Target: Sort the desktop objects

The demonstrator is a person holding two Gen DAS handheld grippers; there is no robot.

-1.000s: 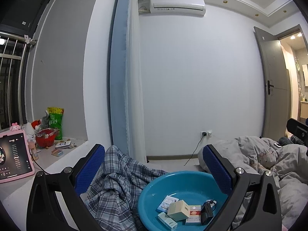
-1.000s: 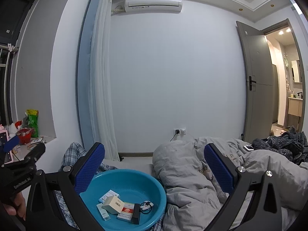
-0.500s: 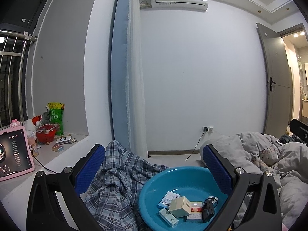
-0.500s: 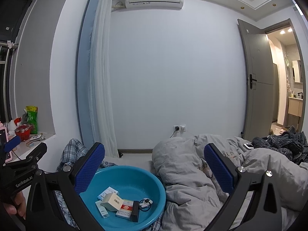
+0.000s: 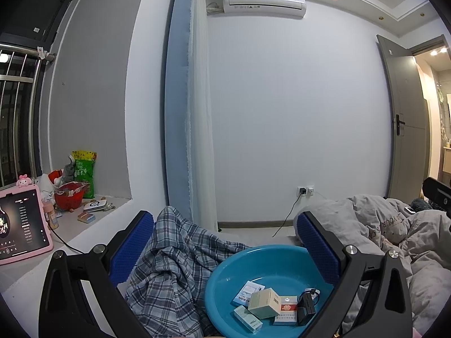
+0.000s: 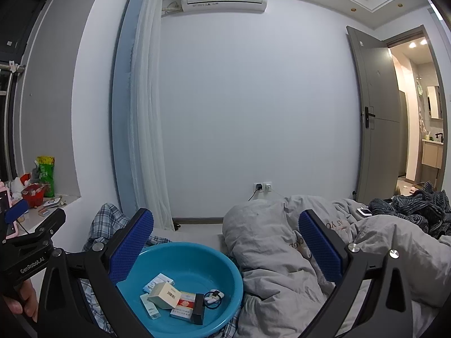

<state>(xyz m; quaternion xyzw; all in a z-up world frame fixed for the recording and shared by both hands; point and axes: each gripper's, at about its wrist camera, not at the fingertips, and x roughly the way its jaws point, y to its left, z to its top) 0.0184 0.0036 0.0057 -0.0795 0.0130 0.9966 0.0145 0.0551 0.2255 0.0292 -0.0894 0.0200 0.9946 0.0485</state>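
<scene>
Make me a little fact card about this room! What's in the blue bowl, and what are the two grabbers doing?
place: a bedroom, seen from both wrist views
bowl: blue basin resting on the bed
in the bowl: pale green box, red and white box, black block, a few more small boxes and a small corded thing
left of bowl: plaid cloth
right of bowl: grey duvet
left gripper: open, empty
right gripper: open, empty
windowsill: pink tablet, red basket
</scene>
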